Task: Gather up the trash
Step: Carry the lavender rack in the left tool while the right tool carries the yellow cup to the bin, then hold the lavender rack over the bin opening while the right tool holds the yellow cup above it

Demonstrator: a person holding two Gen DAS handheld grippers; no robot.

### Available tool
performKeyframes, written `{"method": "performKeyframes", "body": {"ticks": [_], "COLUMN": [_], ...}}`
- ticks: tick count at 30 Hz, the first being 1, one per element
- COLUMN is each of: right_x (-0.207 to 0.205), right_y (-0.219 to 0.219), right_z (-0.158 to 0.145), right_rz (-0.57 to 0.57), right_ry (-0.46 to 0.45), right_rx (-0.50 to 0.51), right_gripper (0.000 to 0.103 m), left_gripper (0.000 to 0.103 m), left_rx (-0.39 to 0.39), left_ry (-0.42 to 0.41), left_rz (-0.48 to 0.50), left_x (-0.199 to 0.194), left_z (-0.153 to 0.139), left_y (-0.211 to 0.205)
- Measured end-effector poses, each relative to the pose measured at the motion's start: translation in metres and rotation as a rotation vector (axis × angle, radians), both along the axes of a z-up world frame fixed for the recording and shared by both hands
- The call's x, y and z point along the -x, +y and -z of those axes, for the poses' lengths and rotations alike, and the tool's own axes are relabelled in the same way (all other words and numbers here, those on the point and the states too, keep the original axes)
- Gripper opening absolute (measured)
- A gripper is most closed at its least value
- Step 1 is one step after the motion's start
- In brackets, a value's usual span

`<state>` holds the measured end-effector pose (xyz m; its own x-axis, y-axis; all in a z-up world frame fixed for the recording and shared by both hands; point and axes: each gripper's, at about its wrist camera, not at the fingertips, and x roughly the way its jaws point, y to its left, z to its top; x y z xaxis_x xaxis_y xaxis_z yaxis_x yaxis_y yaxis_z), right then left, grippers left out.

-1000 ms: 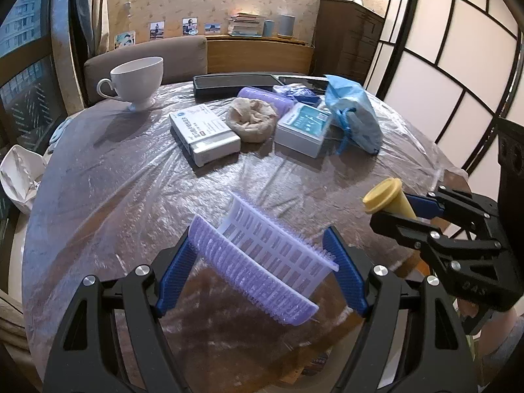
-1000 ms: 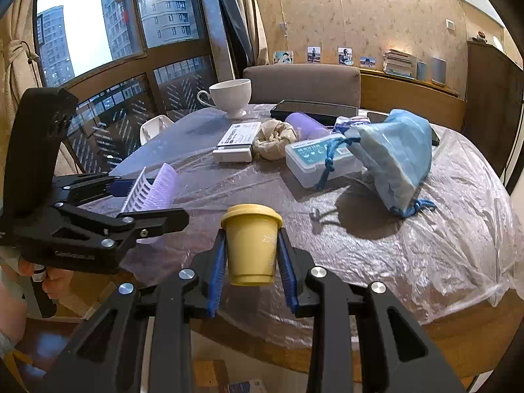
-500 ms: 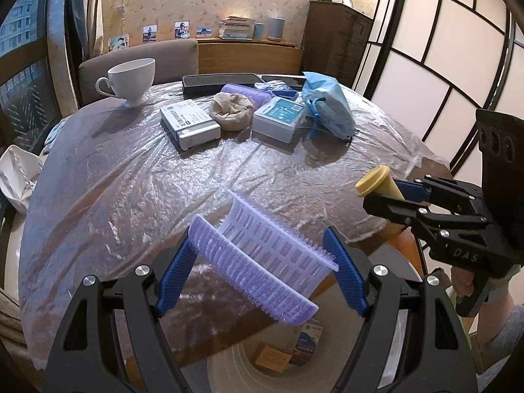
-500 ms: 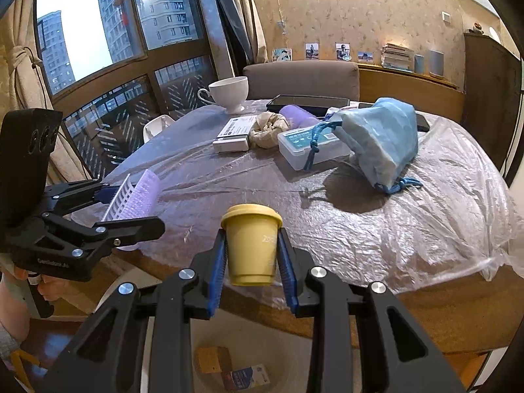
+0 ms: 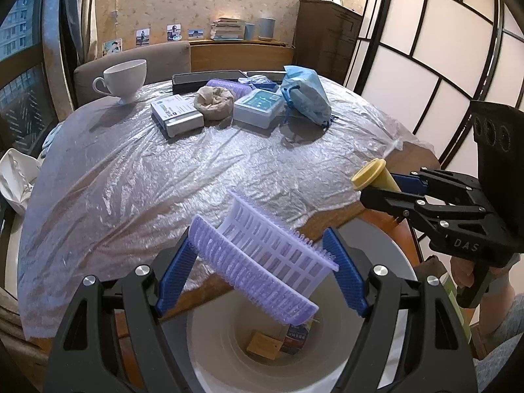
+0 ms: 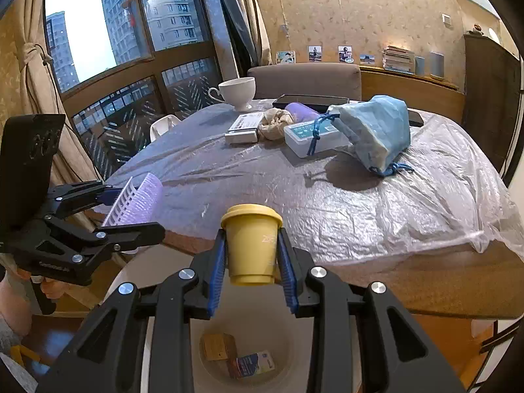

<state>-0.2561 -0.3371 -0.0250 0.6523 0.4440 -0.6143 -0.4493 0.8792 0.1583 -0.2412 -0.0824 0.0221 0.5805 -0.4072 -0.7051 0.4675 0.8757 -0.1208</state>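
Observation:
My left gripper (image 5: 258, 271) is shut on a purple plastic comb-like piece (image 5: 262, 258), gripped endwise between its blue pads. It hangs over the mouth of a white trash bin (image 5: 389, 249) that stands below the table edge. My right gripper (image 6: 251, 255) is shut on a small yellow cup (image 6: 251, 245), held upright above the same white bin (image 6: 131, 281). Small boxes of trash (image 6: 235, 357) lie at the bin's bottom. In the left wrist view the right gripper (image 5: 393, 186) with the yellow cup (image 5: 373, 177) shows at right. In the right wrist view the left gripper (image 6: 108, 209) shows at left.
A round wooden table (image 6: 425, 281) carries a clear plastic sheet (image 5: 163, 170). At its far side lie a white teacup (image 5: 126, 77), a white box (image 5: 177, 114), a crumpled beige cloth (image 5: 213, 101), a teal-topped box (image 5: 258, 106), a blue drawstring bag (image 5: 306, 93) and a black tray (image 5: 209, 80).
Both grippers have drawn back from the table with their loads. The table has receded in both views and the white bin has come into sight below the fingers.

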Motion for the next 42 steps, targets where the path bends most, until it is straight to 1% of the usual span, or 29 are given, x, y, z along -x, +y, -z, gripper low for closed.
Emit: {"method": "performKeyframes", "body": {"ticks": [8, 18, 23, 42], "right_x": [0.018, 0.032, 0.039, 0.044], "right_y": [-0.001, -0.001, -0.002, -0.003], "right_z": [0.005, 0.016, 0.024, 0.047], "right_rz": [-0.028, -0.048, -0.054, -0.045], "right_ry": [0.013, 0.049, 0.068, 0.141], "right_rx": [-0.019, -0.013, 0.000, 0.022], "right_gripper": [0.030, 0.030, 0.030, 0.030], "left_gripper": [0.079, 0.079, 0.079, 0.079], "left_rx": [-0.002, -0.005, -0.022, -0.054], "left_ry": [0.011, 0.039, 0.043, 0.102], "left_rz": [0.016, 0.031, 0.040, 0.053], "left_x": [0.015, 0.028, 0.035, 0.044], "left_z": [0.005, 0.015, 0.020, 0.047], "left_y": [-0.003, -0.005, -0.008, -0.015]}}
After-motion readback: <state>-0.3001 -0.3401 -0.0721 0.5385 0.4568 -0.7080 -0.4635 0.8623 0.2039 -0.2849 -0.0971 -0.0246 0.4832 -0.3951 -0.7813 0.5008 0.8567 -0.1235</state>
